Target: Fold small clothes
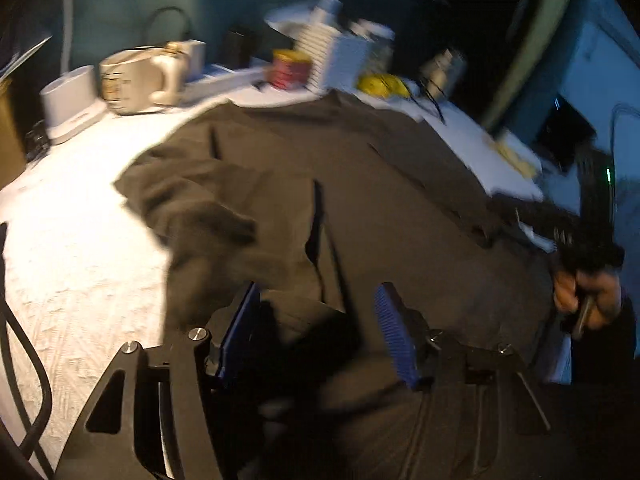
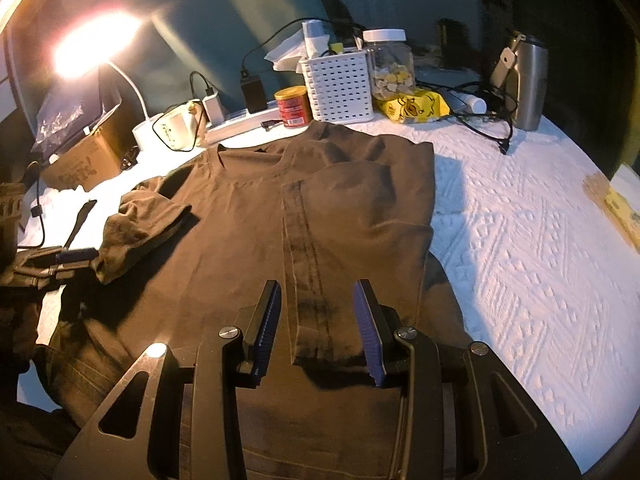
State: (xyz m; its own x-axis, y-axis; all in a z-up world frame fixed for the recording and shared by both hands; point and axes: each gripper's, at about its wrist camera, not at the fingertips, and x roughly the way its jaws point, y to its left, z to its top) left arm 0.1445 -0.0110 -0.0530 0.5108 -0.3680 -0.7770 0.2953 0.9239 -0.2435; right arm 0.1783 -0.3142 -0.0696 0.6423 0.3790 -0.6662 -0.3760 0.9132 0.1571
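Observation:
A dark brown T-shirt (image 2: 248, 220) lies on the white textured cover (image 2: 520, 240). Its right side is folded in over the middle, with the hem running lengthways. The left sleeve (image 2: 140, 228) is bunched up. My right gripper (image 2: 318, 312) is open, just above the lower middle of the shirt, the folded hem between its blue pads. In the left wrist view the shirt (image 1: 360, 208) is blurred. My left gripper (image 1: 316, 320) is open over the shirt's lower left part, with cloth bunched between the jaws. The left gripper also shows at the right wrist view's left edge (image 2: 60, 258).
Along the far edge stand a white basket (image 2: 340, 84), a red can (image 2: 294, 106), a jar (image 2: 390, 64), a yellow bag (image 2: 416, 106), a steel flask (image 2: 528, 84), a mug (image 2: 176, 128), cables and a lit lamp (image 2: 92, 44). A cardboard box (image 2: 84, 160) sits at the left.

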